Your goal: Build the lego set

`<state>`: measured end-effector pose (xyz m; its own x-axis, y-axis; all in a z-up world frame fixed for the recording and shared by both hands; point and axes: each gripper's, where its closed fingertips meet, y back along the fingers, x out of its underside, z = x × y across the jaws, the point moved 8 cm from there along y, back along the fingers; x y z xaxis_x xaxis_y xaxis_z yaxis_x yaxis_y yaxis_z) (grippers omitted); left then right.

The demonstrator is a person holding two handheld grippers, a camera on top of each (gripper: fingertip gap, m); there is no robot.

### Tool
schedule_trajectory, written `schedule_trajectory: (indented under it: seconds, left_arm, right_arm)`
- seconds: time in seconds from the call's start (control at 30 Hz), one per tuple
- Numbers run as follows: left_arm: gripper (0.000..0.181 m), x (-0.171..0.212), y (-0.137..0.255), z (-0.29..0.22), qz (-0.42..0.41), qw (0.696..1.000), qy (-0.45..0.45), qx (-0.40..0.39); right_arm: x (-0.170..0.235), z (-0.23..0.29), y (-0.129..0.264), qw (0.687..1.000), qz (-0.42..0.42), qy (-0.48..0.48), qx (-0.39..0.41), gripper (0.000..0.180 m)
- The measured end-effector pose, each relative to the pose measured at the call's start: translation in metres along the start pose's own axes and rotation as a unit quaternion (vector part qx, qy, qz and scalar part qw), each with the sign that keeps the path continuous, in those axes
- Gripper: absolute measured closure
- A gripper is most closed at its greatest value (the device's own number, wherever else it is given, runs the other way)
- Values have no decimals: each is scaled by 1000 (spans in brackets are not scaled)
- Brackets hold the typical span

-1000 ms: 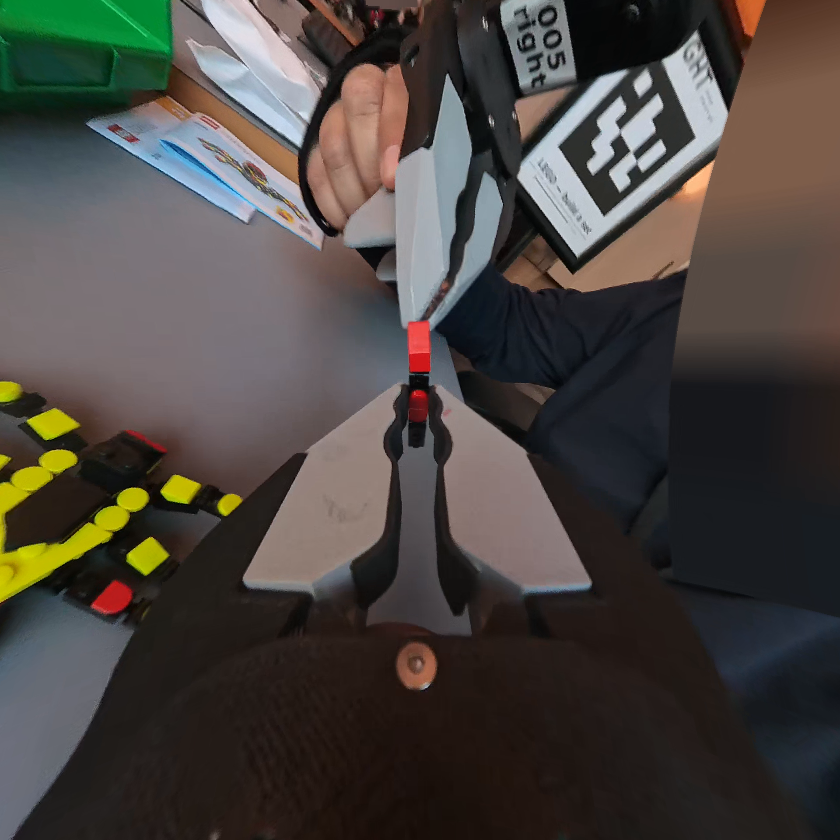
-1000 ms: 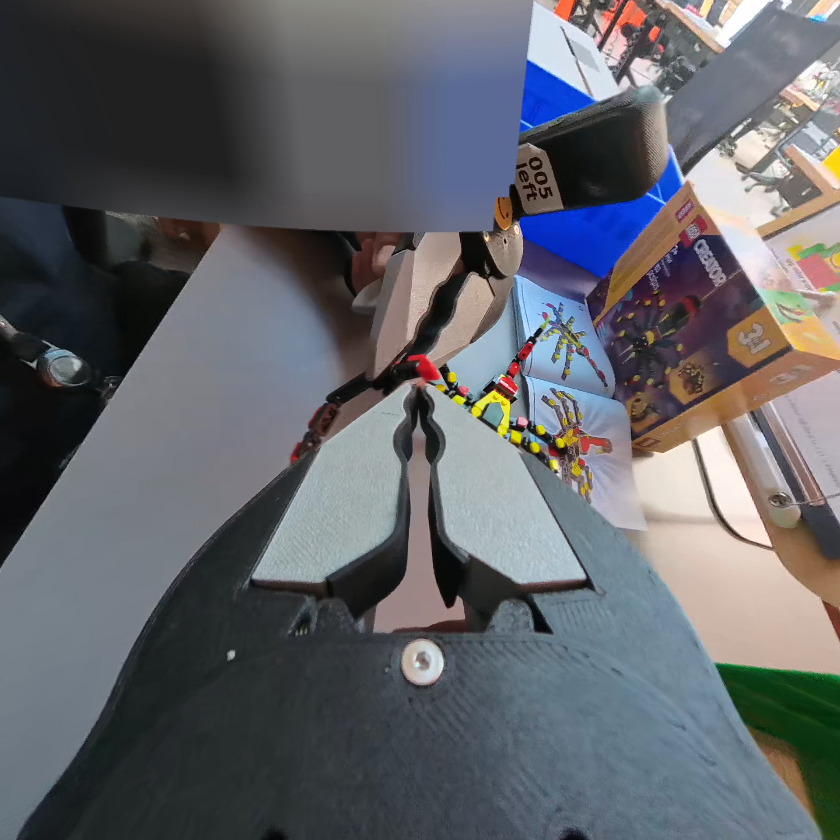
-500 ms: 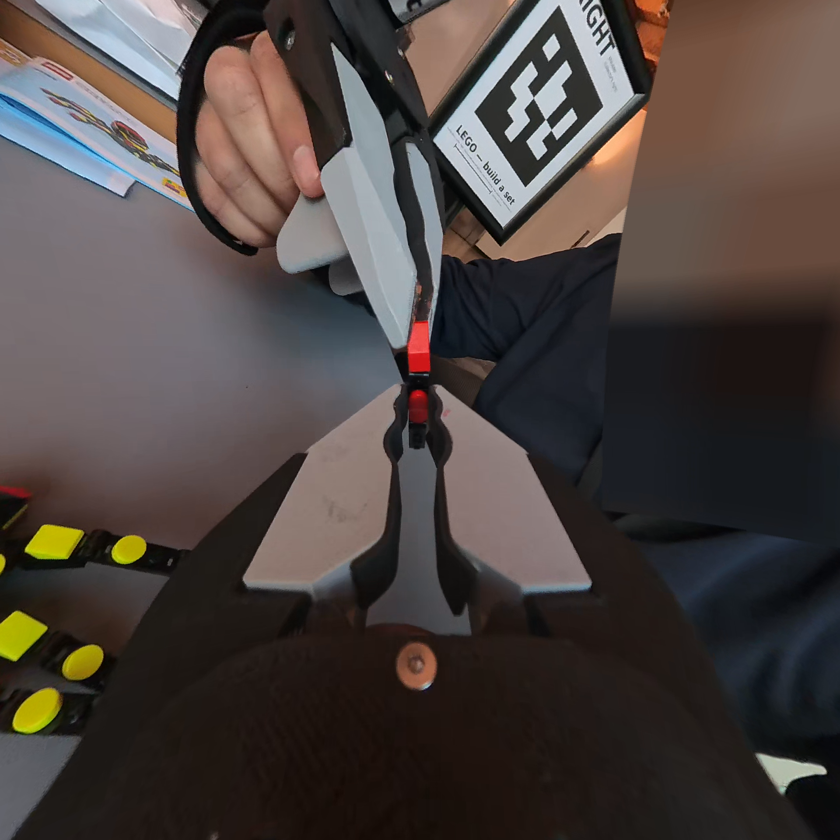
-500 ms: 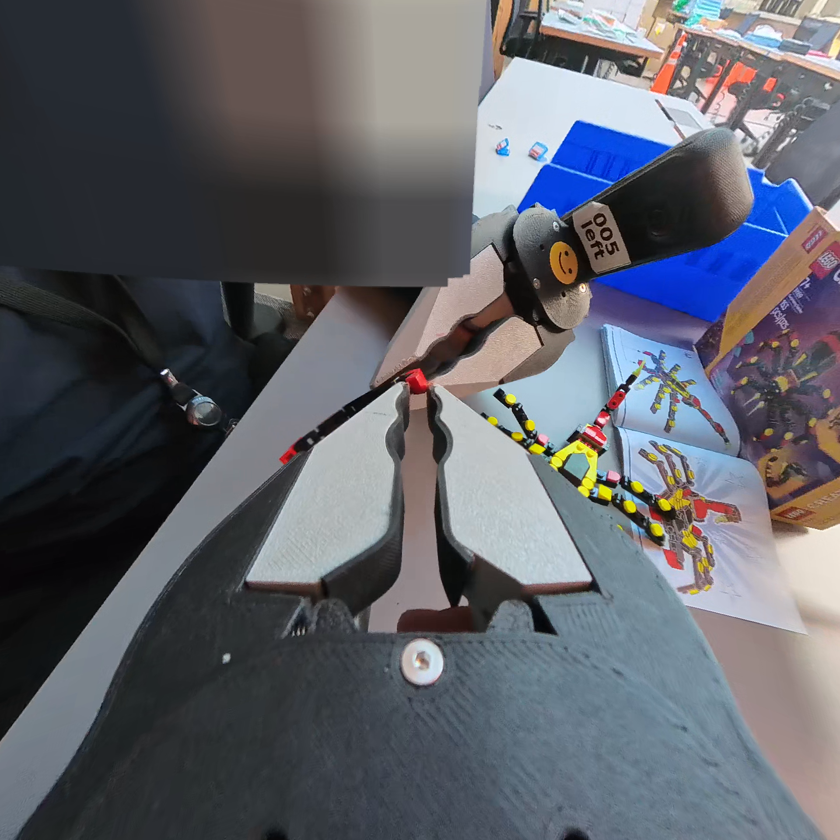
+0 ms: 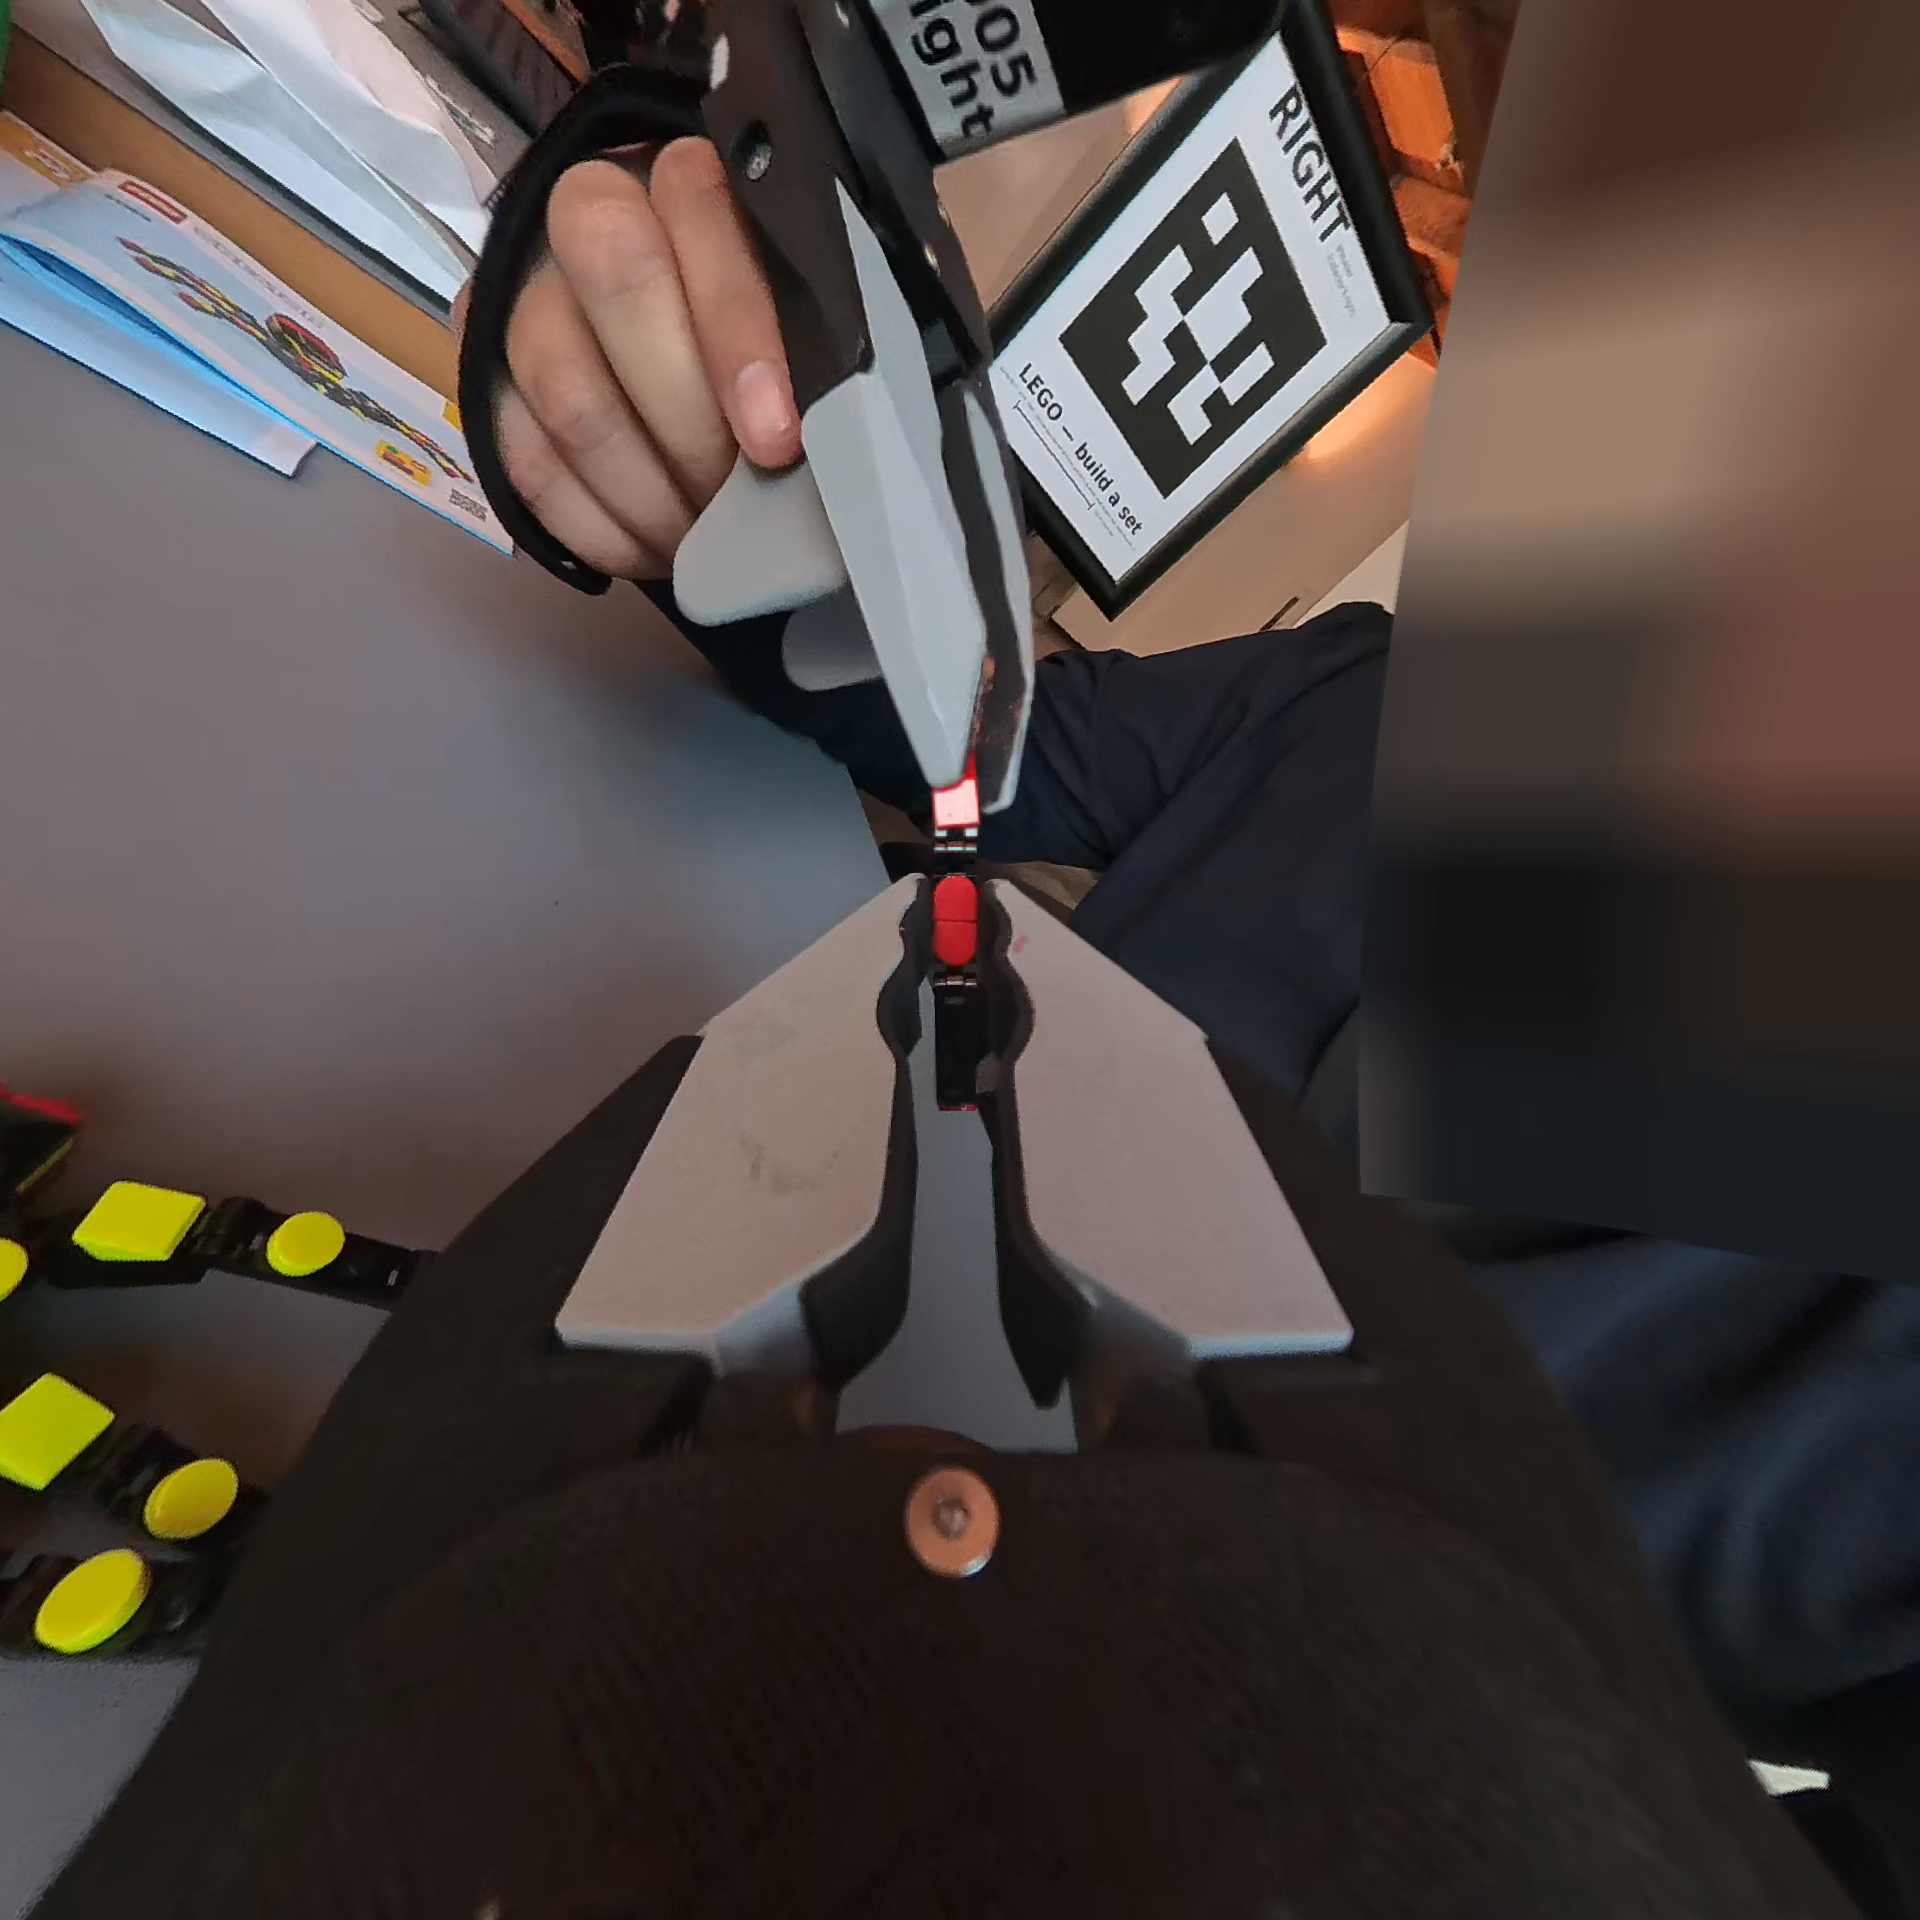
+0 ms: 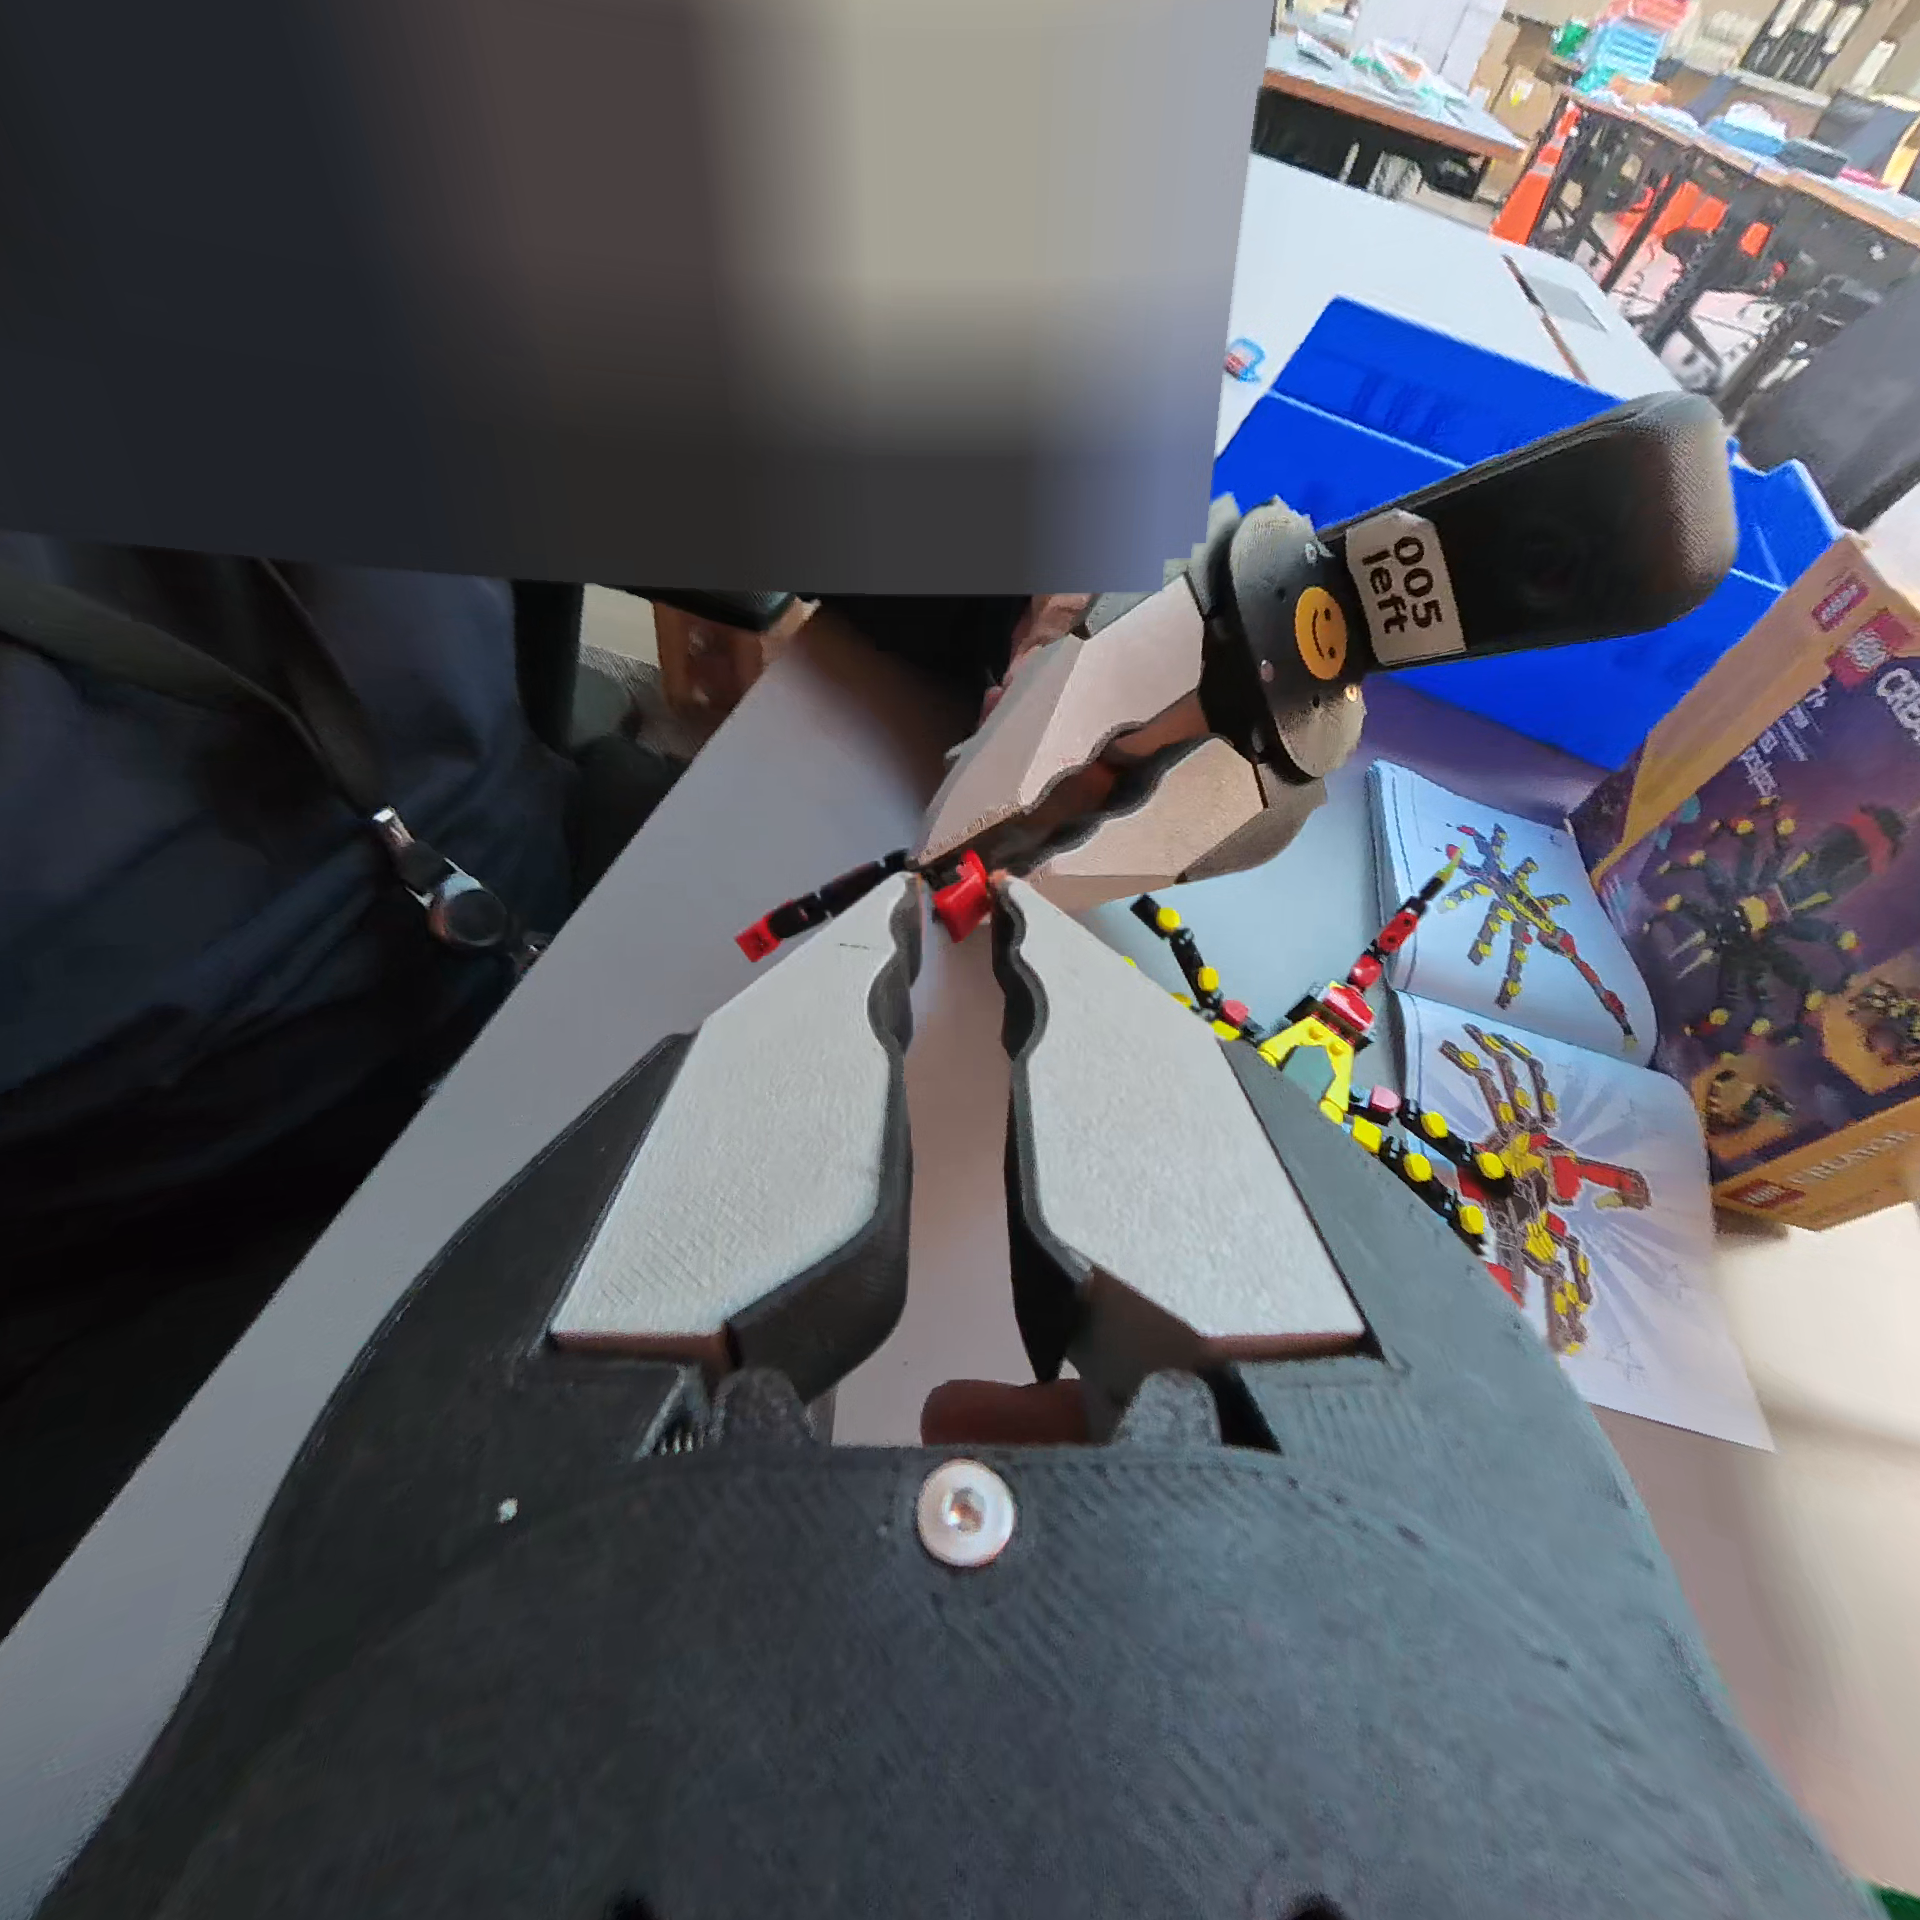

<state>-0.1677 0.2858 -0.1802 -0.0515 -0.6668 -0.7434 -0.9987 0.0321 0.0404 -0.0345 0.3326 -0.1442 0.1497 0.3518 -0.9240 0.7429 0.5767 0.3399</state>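
Observation:
A jointed black and red lego leg (image 5: 954, 930) is held in the air between both grippers, above the table's near edge. My left gripper (image 5: 954, 914) is shut on its rounded red segment, and a black segment (image 5: 956, 1049) lies back between the fingers. My right gripper (image 6: 956, 899) is shut on the red end piece (image 6: 961, 902). It shows in the left wrist view (image 5: 966, 795) coming down from above, tip to tip with the left one. In the right wrist view the left gripper (image 6: 1143, 748) reaches in from the right. The leg's free end (image 6: 805, 914) sticks out to the left.
The yellow, black and red spider model (image 6: 1330, 1029) lies on the grey table (image 5: 312, 779), and its legs show in the left wrist view (image 5: 156, 1247). An open instruction booklet (image 6: 1507, 935), the set's box (image 6: 1787, 904) and a blue bin (image 6: 1455, 447) are beyond it. A framed marker sign (image 5: 1216, 322) and a person's dark sleeve (image 5: 1195, 748) are close.
Both grippers keep hold of the leg while swinging together. The left gripper now lies flatter in the right wrist view, and the leg's free end sticks out farther left.

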Motion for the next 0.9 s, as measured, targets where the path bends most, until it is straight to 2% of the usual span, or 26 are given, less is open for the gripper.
schedule_trajectory:
  seconds: [0.23,0.33,0.37,0.43,0.53,0.6,0.7,0.9]
  left_arm:
    - [176,0,0,4,-4,1000,4,-7]
    - [167,-8,6,11,-4,988,-72,-136]
    - [158,-12,9,9,-4,977,-111,-182]
    - [152,-18,15,4,-13,951,-174,-255]
    - [152,-23,17,-1,-26,916,-239,-321]
    - [150,-22,16,2,-16,903,-244,-354]
    - [151,-20,13,9,3,892,-234,-386]
    - [171,-21,10,8,-14,882,-249,-400]
  right_arm:
    - [4,-3,-1,1000,14,-7,12,172]
    - [12,-16,2,997,42,-51,45,173]
    - [16,-22,4,994,52,-71,57,173]
    - [24,-33,6,988,70,-109,85,173]
    - [30,-44,8,979,69,-152,113,173]
    - [31,-49,7,975,69,-166,130,173]
    - [29,-52,5,971,62,-172,151,173]
    - [19,-51,-2,972,34,-171,159,174]
